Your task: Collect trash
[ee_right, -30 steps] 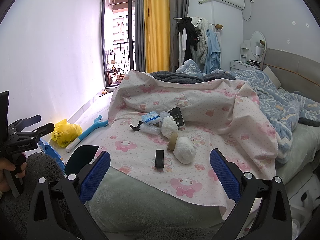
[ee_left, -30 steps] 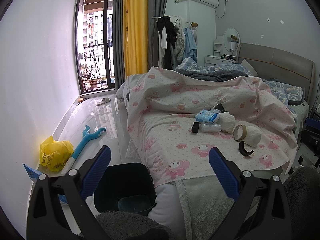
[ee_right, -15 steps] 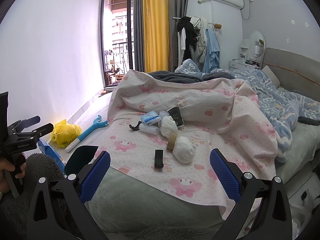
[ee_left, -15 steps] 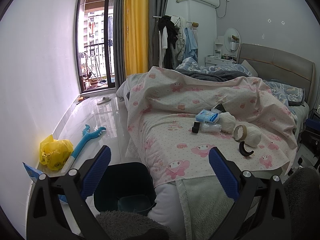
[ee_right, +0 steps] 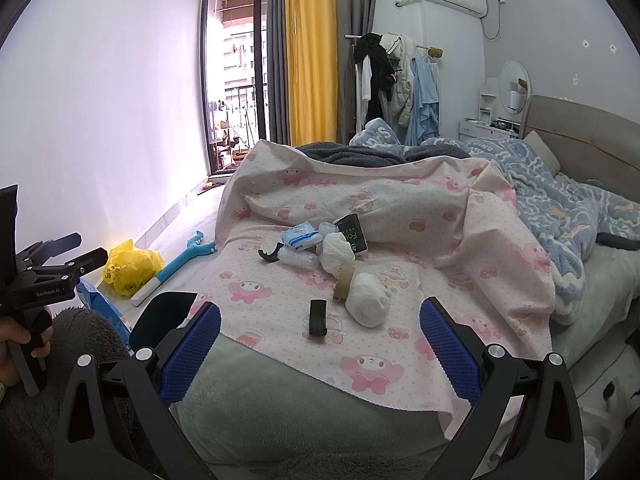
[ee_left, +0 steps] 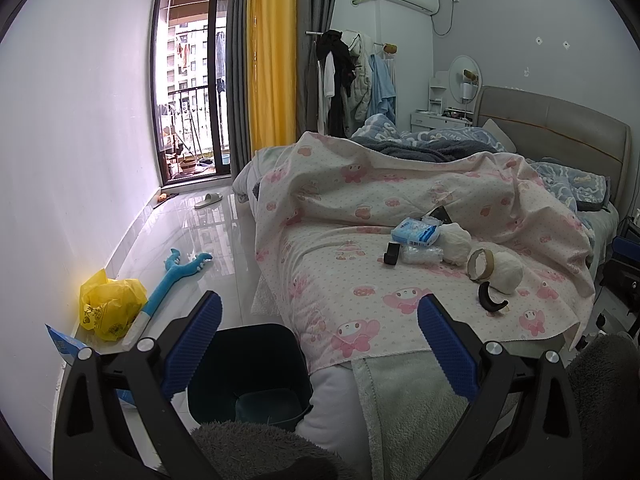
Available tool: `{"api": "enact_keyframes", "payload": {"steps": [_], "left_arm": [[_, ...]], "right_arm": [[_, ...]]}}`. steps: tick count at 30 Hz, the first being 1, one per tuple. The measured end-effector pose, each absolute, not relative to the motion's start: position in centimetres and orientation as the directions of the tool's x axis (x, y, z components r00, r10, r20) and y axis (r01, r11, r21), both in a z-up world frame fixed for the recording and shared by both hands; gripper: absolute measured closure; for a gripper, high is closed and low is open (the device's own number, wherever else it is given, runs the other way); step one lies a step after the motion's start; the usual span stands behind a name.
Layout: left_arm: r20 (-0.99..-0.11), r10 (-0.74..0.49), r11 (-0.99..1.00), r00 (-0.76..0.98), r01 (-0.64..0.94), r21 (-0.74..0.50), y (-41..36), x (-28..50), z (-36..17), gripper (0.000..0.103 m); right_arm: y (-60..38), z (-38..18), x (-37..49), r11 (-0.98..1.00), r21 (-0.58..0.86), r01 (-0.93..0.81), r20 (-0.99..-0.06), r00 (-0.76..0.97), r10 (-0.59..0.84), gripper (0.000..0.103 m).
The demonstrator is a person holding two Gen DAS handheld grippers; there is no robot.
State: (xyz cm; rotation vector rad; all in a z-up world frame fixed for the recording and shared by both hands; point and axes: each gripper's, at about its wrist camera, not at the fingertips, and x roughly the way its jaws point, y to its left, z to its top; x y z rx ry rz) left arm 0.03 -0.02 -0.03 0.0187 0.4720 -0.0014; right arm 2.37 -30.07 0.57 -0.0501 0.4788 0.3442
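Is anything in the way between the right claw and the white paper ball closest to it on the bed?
Nothing visible blocks it. The right gripper is open, and only bare blanket lies before the paper ball. A small black clip sits just left of that path.

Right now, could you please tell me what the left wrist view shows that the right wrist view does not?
Only the left wrist view looks down into the dark teal plastic bin and shows a pale slipper by the balcony door. Only the right wrist view shows the left gripper. Both share the crumpled white paper ball on the pink patterned sheet.
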Motion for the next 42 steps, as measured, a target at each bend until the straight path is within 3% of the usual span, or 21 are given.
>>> {"api": "enact_keyframes", "payload": {"steps": [25,31,36,42], "left_arm": [[-0.448,-0.005,1.000,0.894,0.017,0.024,0.0,-0.3,0.0,0.003],[-0.451,-0.037,0.998,0.892,0.060,0.036,-1.2,0.7,-0.1,0.003],[-0.460,-0.138,0.985,0.877,0.169,0.026,-3.2,2.6,0.1,0.003],[-0.485,-0.210,0.971,0.849,0.240,0.001,-5.0,5.0,-1.1,0.004]], "right_arm": [[-30.3,0.8,2.5,0.940,0.033,-0.339,-0.451,0.835,0.316,0.002],[-31.3,0.9,3.1,0.951,0.030,-0.307,-0.476,0.833,0.284,0.002],[-33.1,1.1,5.2,0.955,0.069,-0.290,-0.460,0.840,0.288,0.003],[-33.1,-1.0,9.0,0.942,0.095,-0.321,-0.524,0.788,0.322,0.011]]}}
